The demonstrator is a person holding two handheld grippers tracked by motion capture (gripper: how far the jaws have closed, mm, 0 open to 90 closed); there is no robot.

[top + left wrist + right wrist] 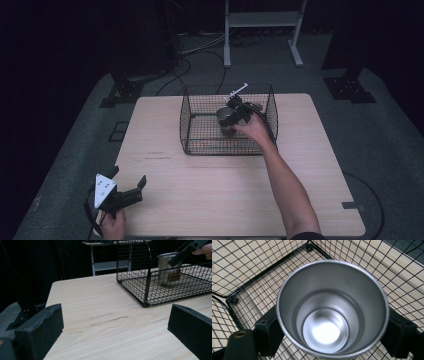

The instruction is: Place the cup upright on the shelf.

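cup: steel tumbler (329,312) stands upright on the floor of the wire basket (187,120), right-far part, mouth up
right gripper: (235,114) reaches in over the basket's near wall; jaws sit either side of the tumbler wall, hugging it; looks like a grip at set-down or pick-up, pad pressure hard to confirm
left gripper: (125,192) parked at near-left table (210,200) edge, jaws wide, nothing between them; kept out of the way
basket: far-centre of the table, open top gives access from above
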